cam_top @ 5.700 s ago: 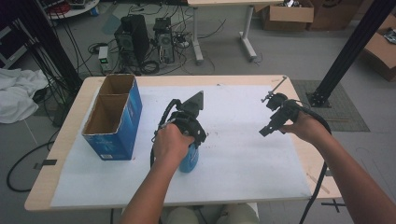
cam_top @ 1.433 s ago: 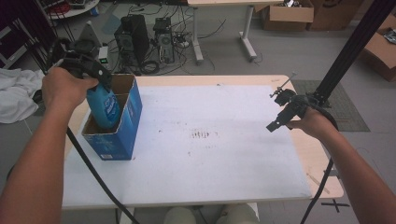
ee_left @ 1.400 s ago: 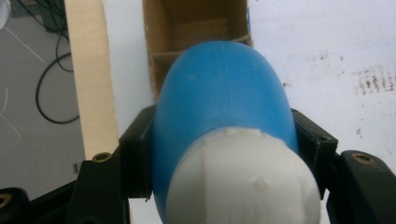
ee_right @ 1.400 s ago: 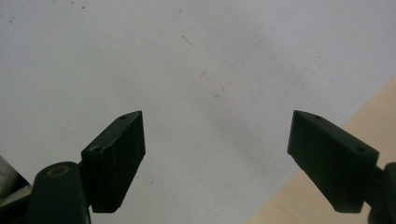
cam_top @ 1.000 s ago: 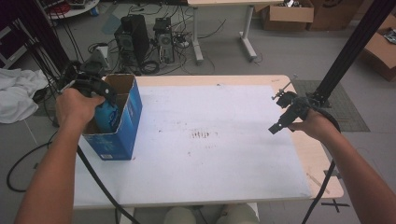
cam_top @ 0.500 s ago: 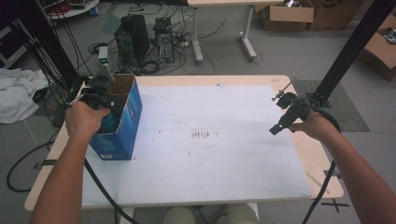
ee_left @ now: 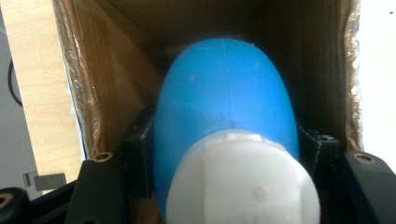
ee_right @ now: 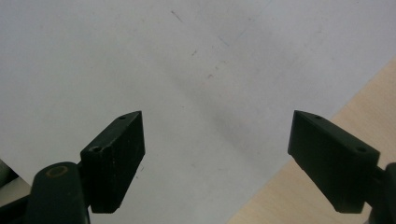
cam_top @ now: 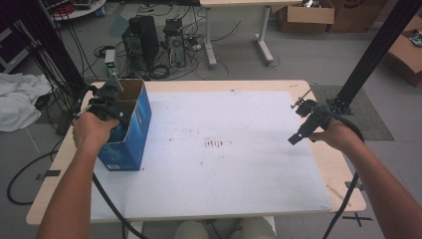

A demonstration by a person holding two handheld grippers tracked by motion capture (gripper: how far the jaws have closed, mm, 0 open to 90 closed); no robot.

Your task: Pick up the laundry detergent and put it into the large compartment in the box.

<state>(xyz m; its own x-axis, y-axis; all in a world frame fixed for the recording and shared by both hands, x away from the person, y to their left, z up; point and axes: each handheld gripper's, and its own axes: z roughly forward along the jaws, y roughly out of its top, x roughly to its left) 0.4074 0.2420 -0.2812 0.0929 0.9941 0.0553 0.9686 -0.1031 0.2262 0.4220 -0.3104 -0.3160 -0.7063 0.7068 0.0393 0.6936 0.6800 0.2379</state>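
A blue bottle (ee_left: 226,112) with a white cap (ee_left: 243,182) sits between the jaws of my left gripper (ee_left: 224,140), which is shut on it, inside an open cardboard box (ee_left: 93,79). From above, my left gripper (cam_top: 110,102) reaches down into the near compartment of the blue box (cam_top: 130,130) at the table's left; a bit of the blue bottle (cam_top: 119,133) shows under the hand. My right gripper (cam_top: 304,125) hovers open above the right side of the table, and its jaws (ee_right: 215,158) stand wide apart with nothing between them.
A white sheet (cam_top: 219,149) covers most of the wooden table (cam_top: 343,174). The box has two compartments; the far one (cam_top: 132,88) looks empty. Computer towers (cam_top: 142,40), cables and cardboard boxes stand on the floor beyond the table.
My left gripper carried the blue bottle from the table's middle over to the box and lowered it down into the near compartment. The right gripper has stayed in place, open.
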